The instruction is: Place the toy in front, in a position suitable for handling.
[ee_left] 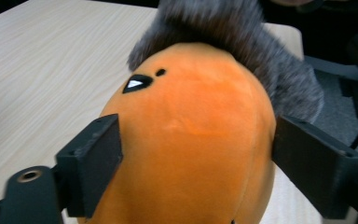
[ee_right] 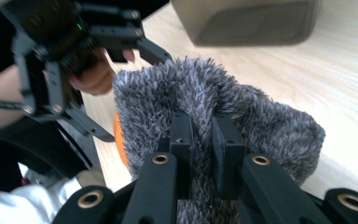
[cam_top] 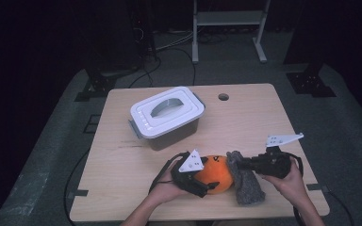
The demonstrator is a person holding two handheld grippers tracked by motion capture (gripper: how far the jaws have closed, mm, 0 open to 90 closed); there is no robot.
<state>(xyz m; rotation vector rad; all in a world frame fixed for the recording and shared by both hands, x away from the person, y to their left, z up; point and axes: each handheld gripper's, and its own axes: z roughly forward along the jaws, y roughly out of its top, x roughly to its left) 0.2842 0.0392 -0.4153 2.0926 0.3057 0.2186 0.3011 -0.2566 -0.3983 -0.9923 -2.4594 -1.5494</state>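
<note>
At the table's near edge, the left gripper [cam_top: 202, 181] clamps the round orange plush toy [cam_top: 215, 172], while the right gripper [cam_top: 245, 163] pinches the fuzzy grey fabric sock [cam_top: 246, 181] at the toy's right. The sock seems partly over the toy. A thin pinch could slip if the right gripper pulls hard.

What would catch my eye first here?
The bright orange plush toy at the table's near edge, squeezed between the left gripper's jaws. Beside it, the right gripper pinches a fuzzy grey cloth. Behind them sits a lidded white box.
</note>
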